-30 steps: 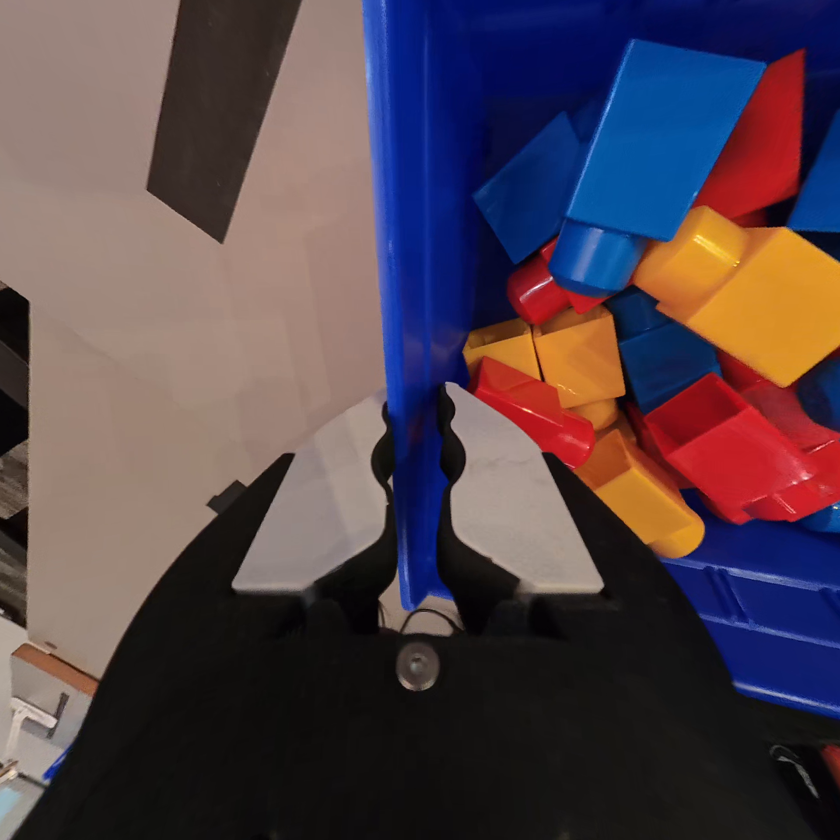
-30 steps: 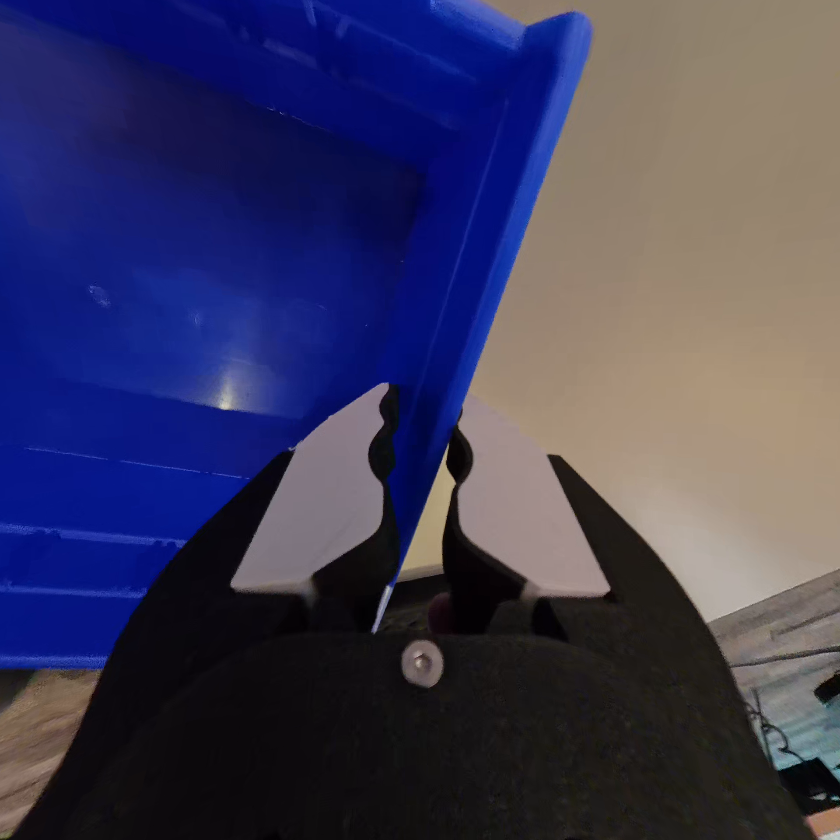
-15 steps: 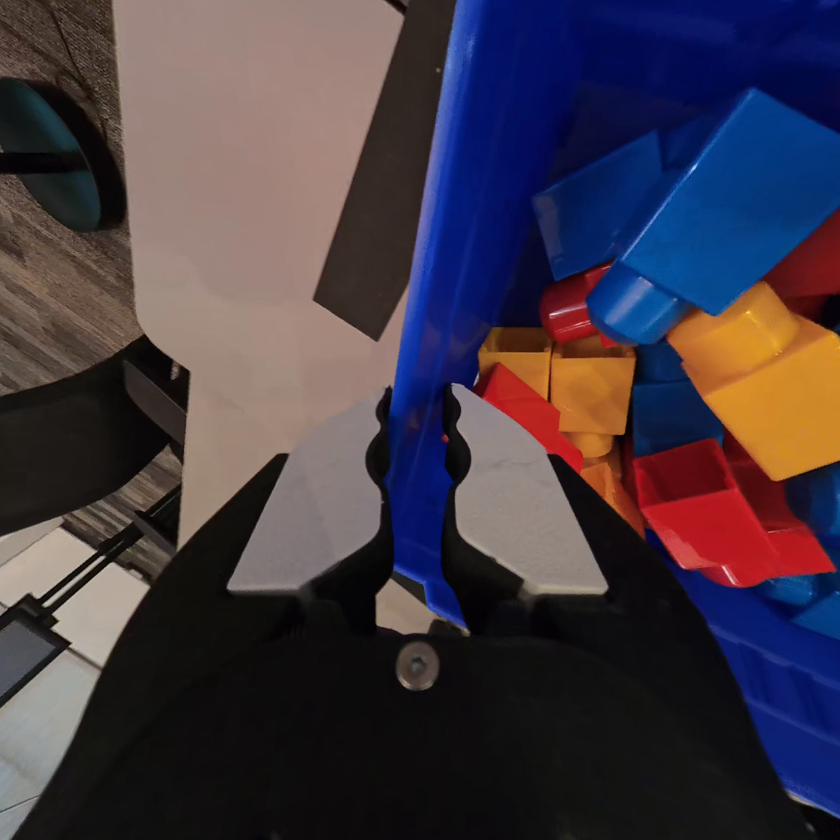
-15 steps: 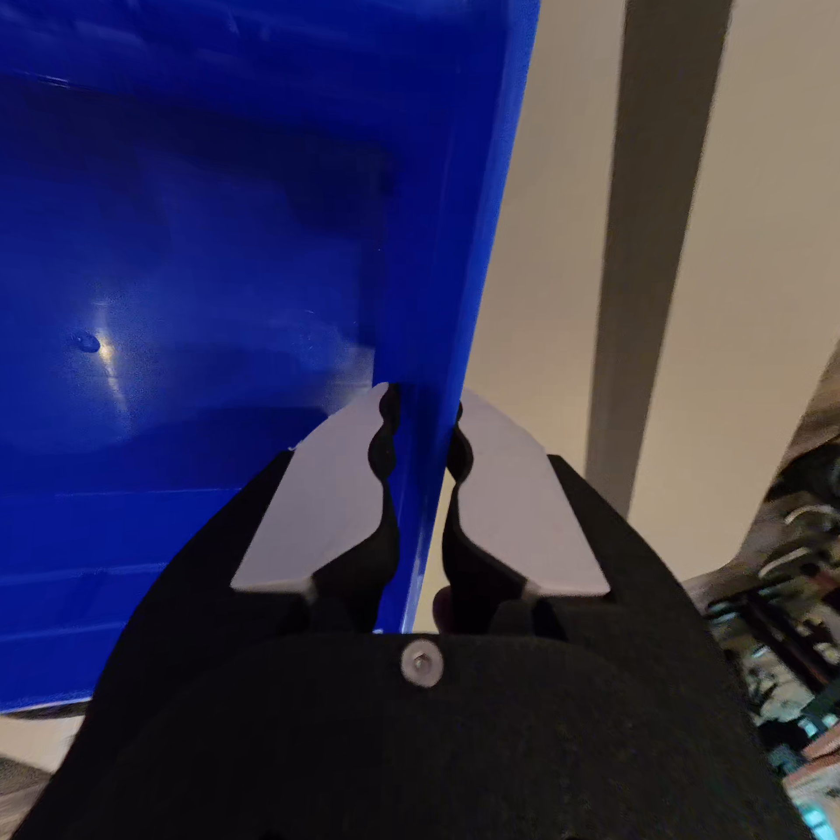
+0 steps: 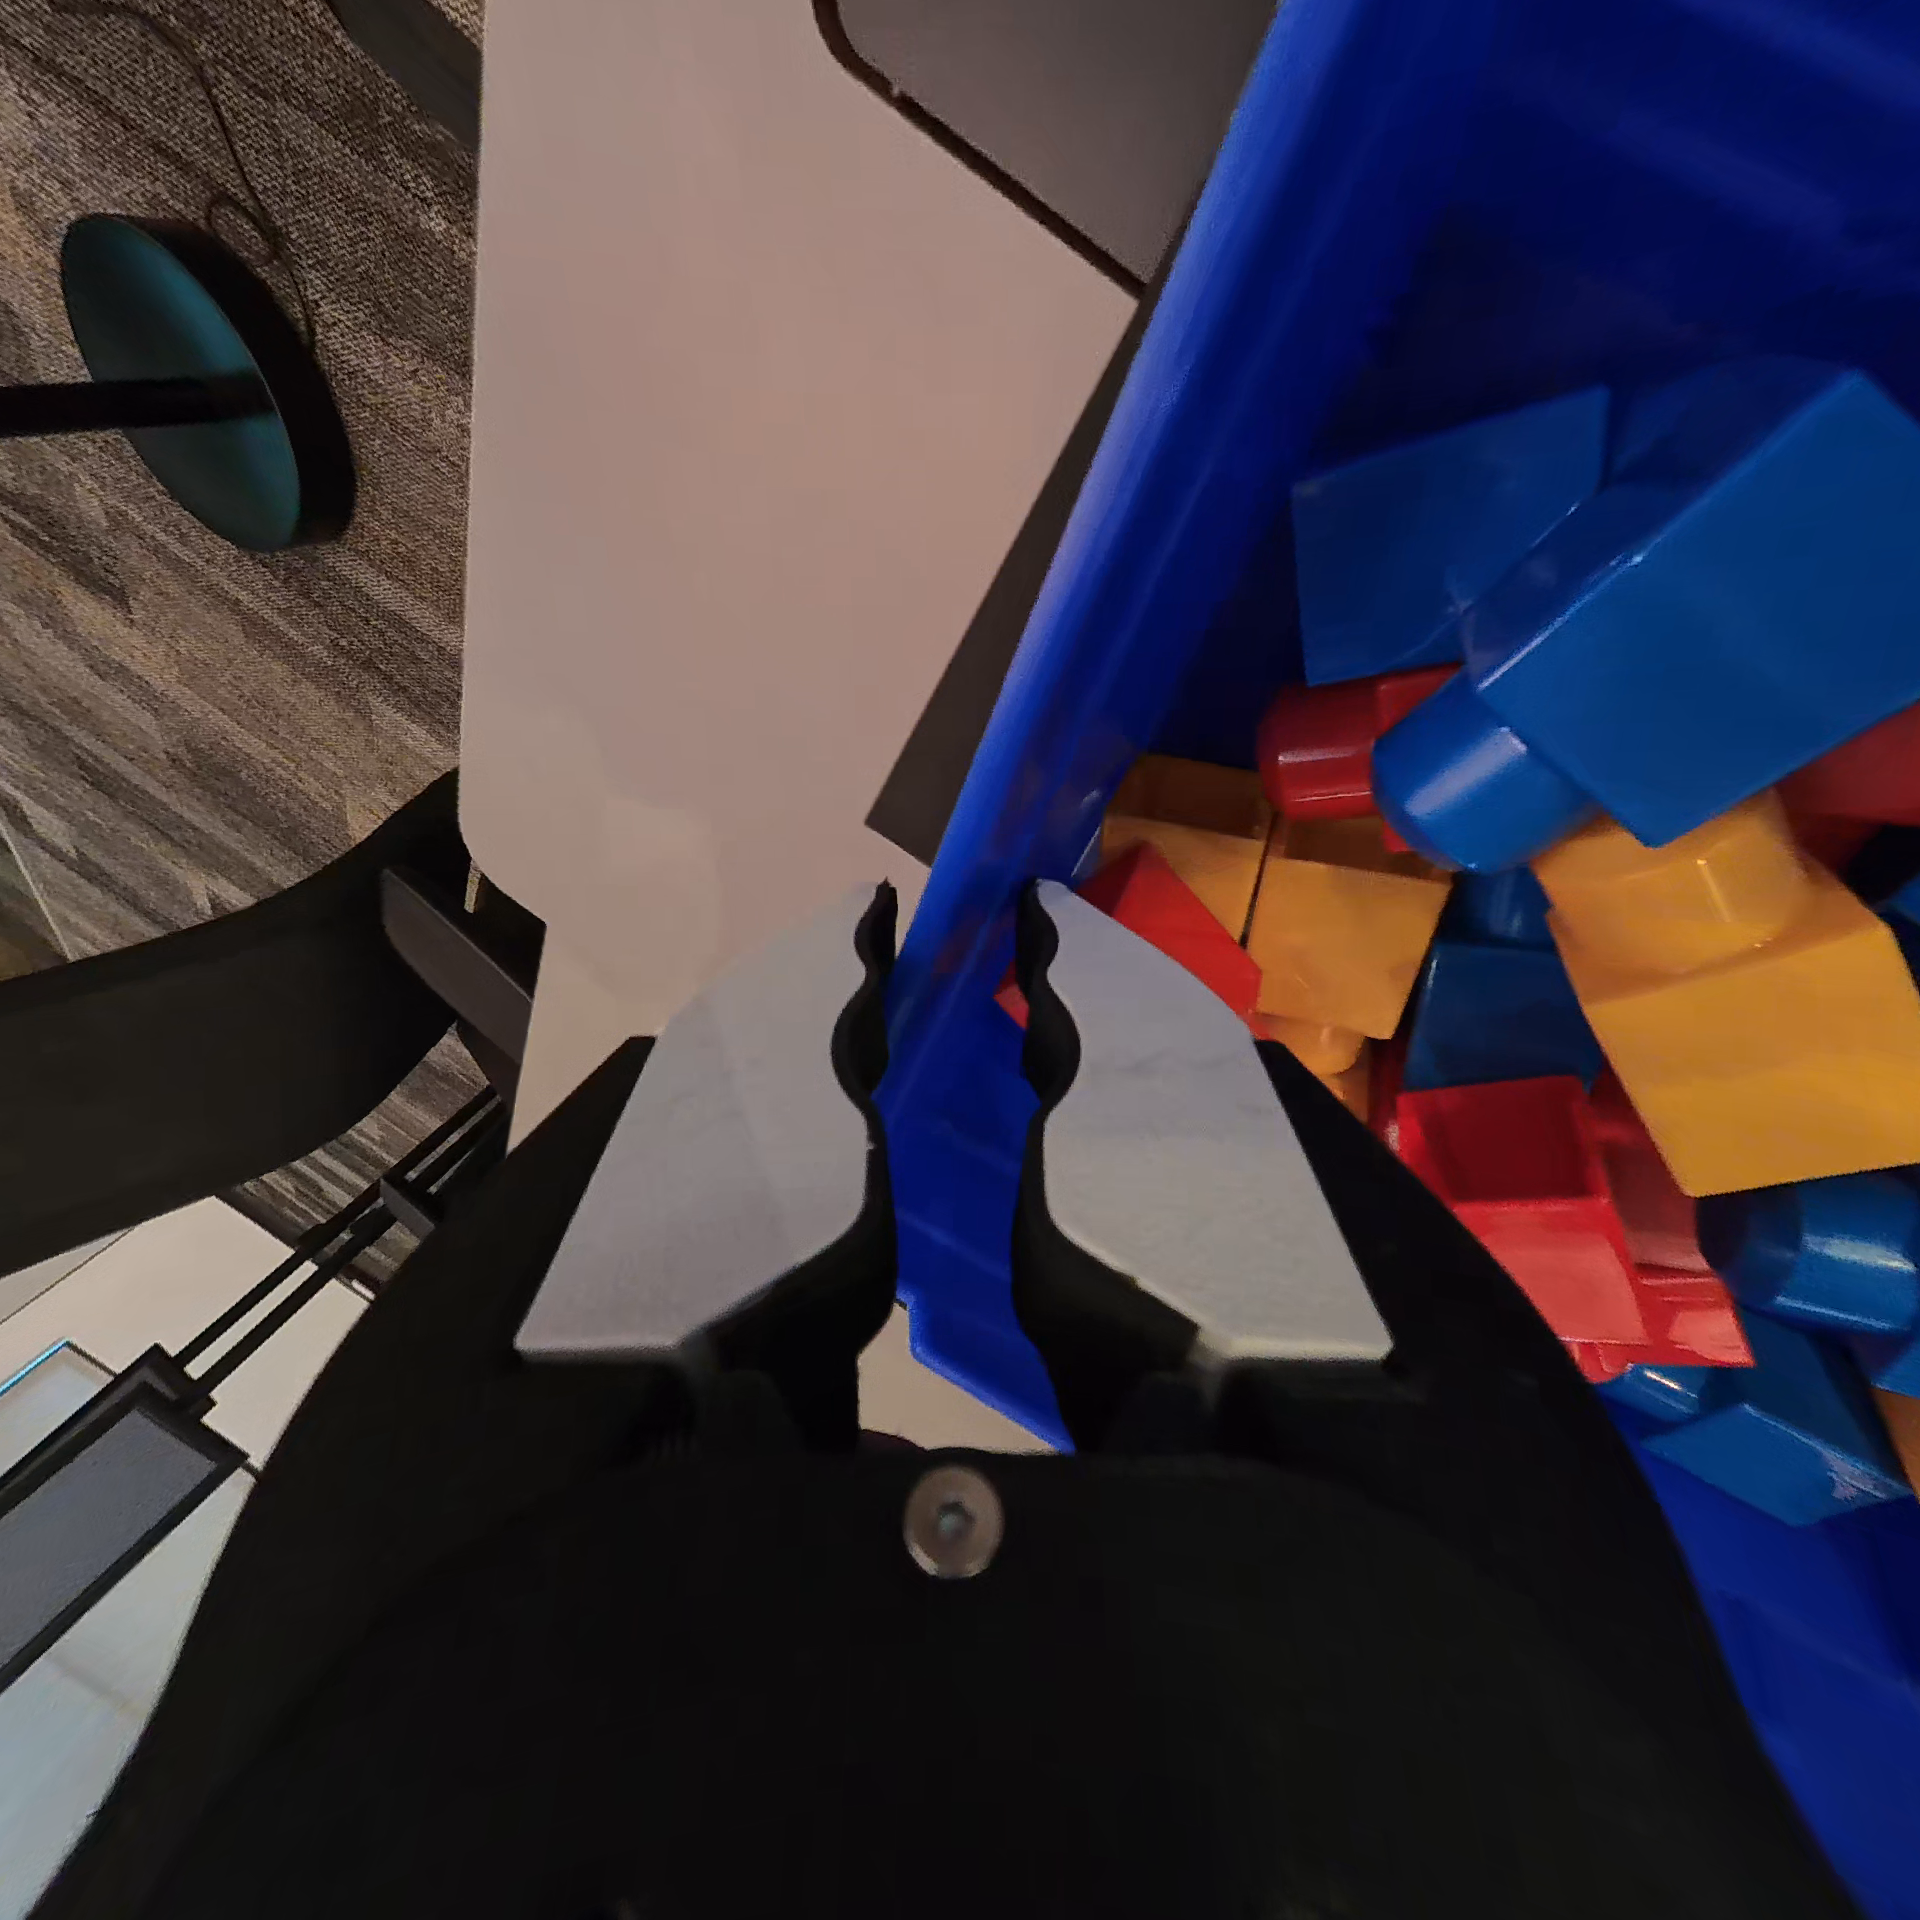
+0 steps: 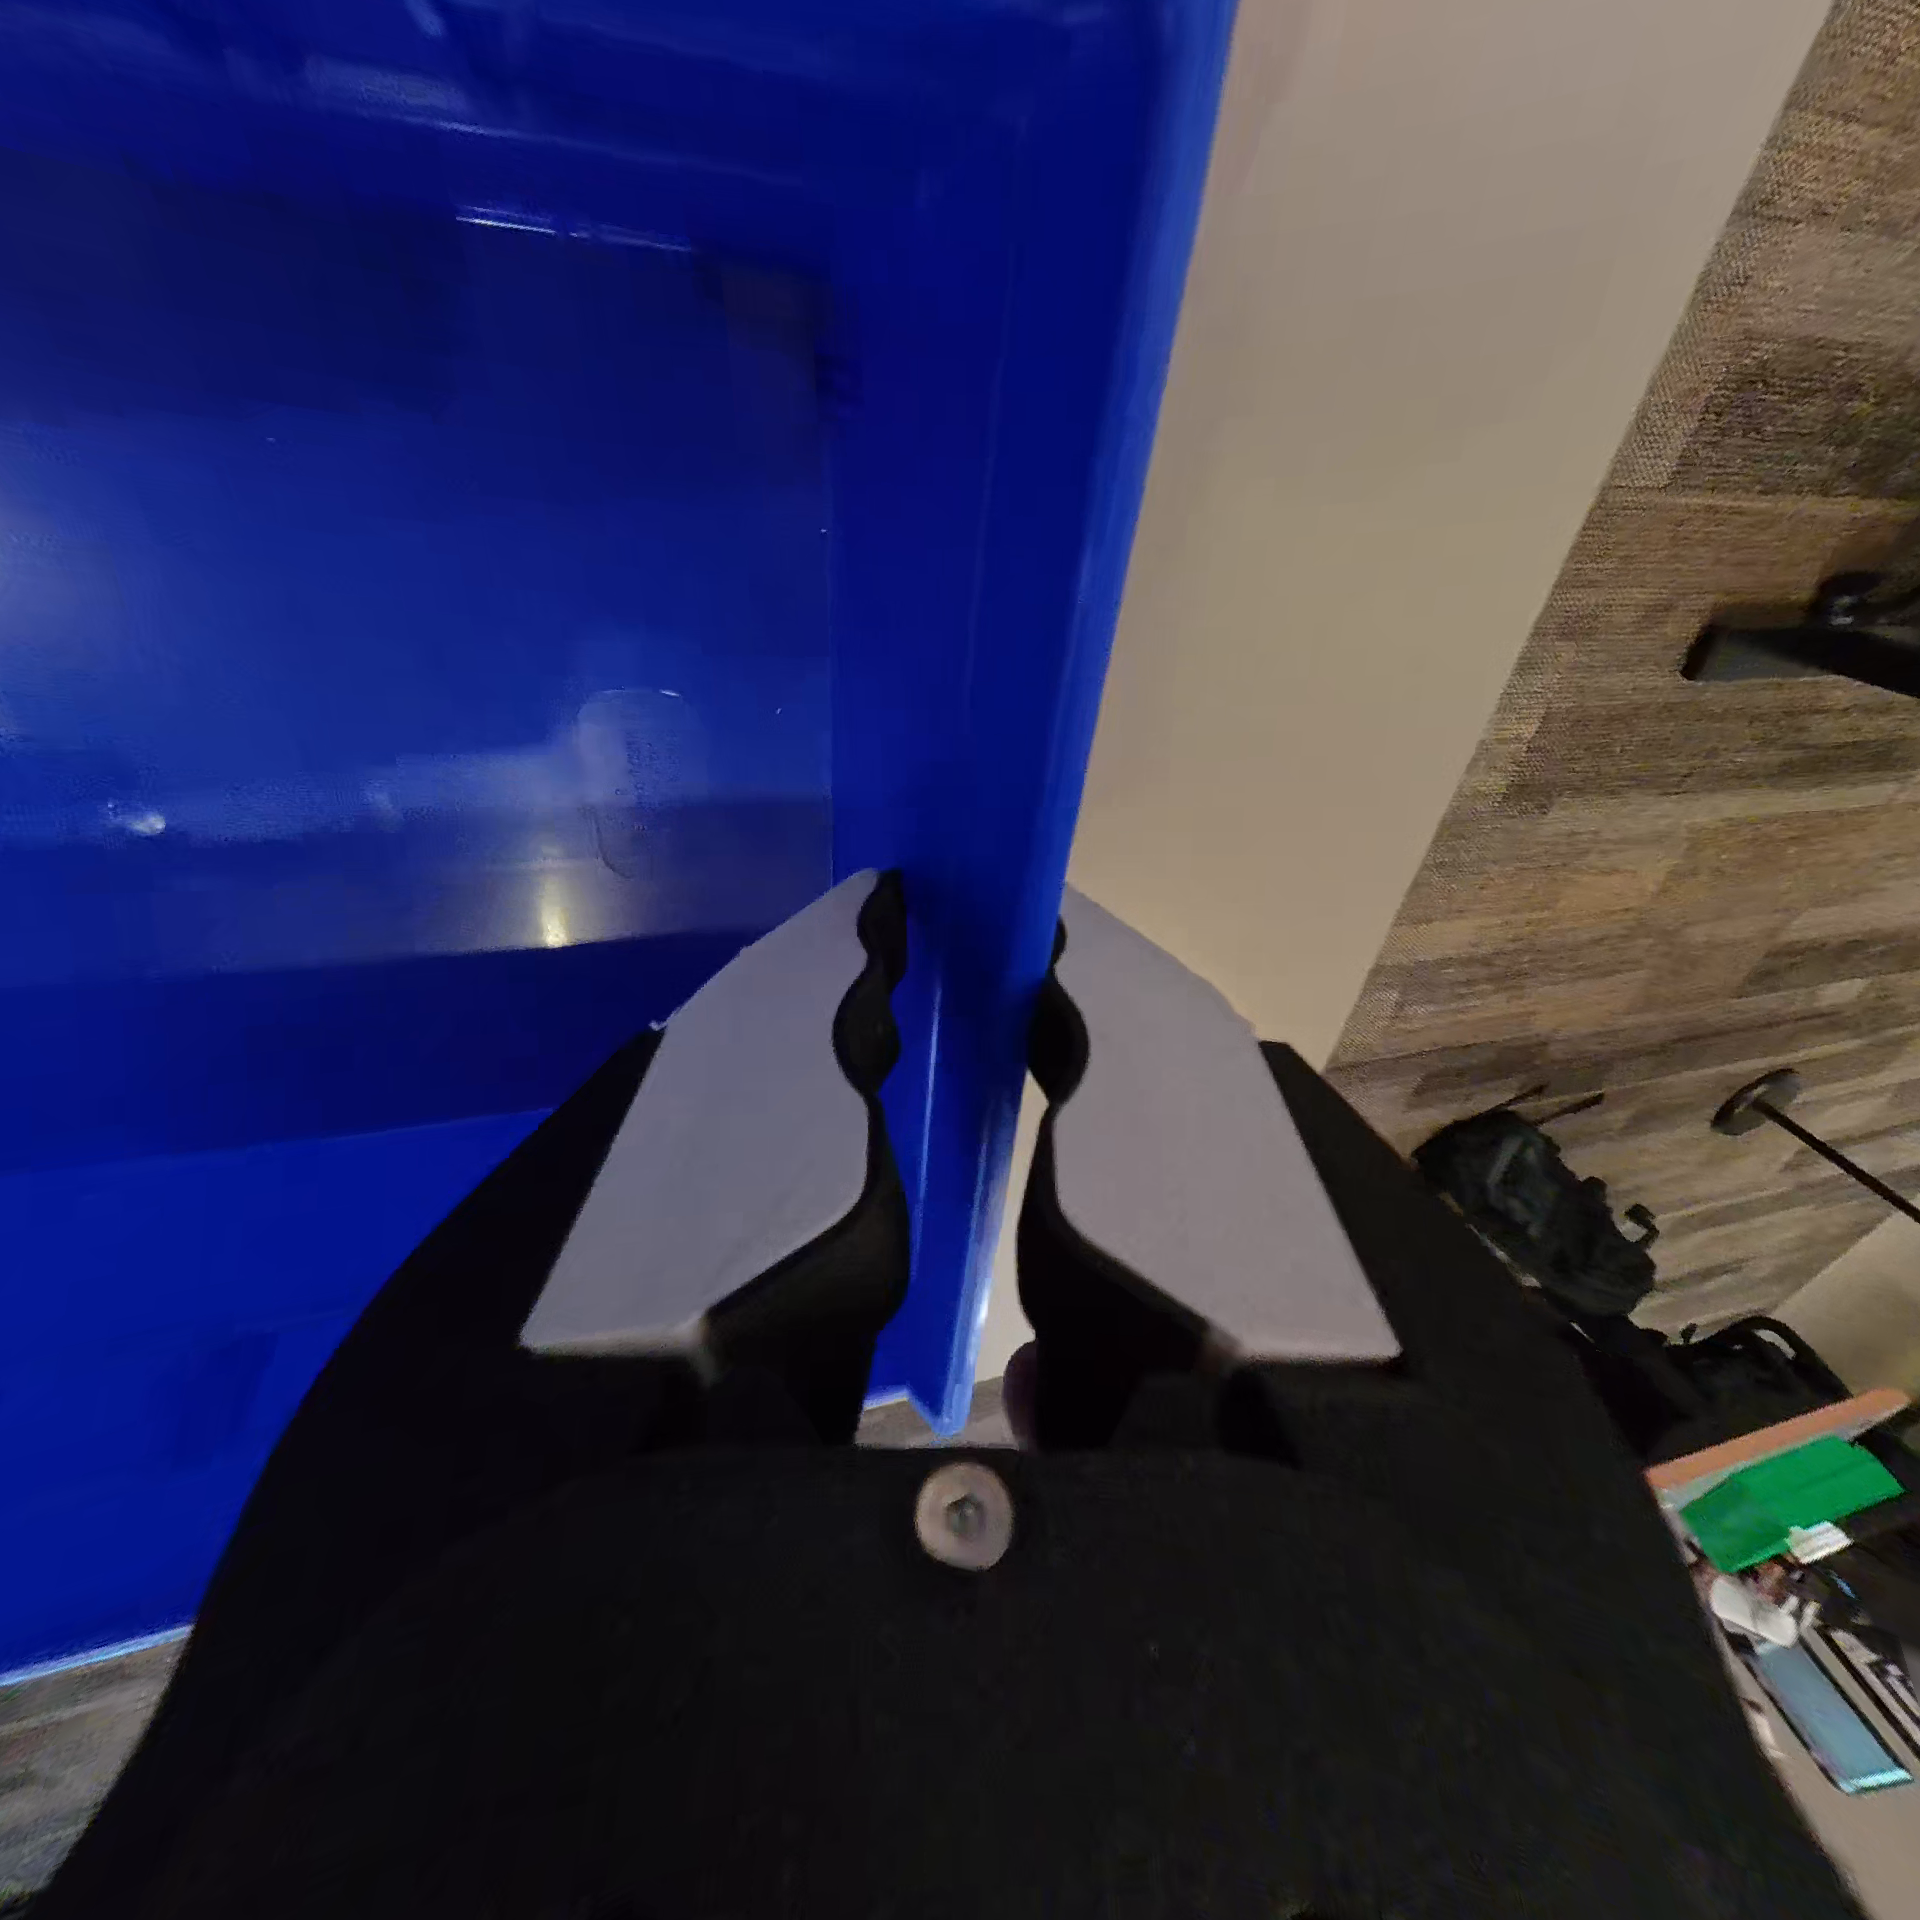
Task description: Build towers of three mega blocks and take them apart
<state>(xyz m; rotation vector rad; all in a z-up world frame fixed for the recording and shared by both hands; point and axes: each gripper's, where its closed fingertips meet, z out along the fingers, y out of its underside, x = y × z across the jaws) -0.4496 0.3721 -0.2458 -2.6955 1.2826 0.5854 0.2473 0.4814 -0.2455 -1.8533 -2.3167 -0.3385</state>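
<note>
My left gripper (image 5: pixel 954 914) is shut on the left rim of a blue bin (image 5: pixel 1060 727). The bin is tilted and holds several red, yellow and blue mega blocks (image 5: pixel 1621 935) piled at its right side. My right gripper (image 6: pixel 971 914) is shut on the right rim of the same blue bin (image 6: pixel 1039 520); in the right wrist view I see the bin's bare inner wall (image 6: pixel 416 623). Both grippers hold the bin up over a pale table (image 5: pixel 748 520).
A dark strip (image 5: pixel 997 644) lies on the pale table beside the bin. Grey carpet floor (image 5: pixel 208 675) with a teal round stand base (image 5: pixel 197 384) is at the left. Bags (image 6: pixel 1538 1226) and clutter lie on the floor at the right of the right wrist view. The tips of one gripper are about 70 centimetres away from the tips of the other.
The bin has tipped and swung in both grippers. The blocks have slid toward one side. The floor has come into both views. Both grasps on the rims have held.
</note>
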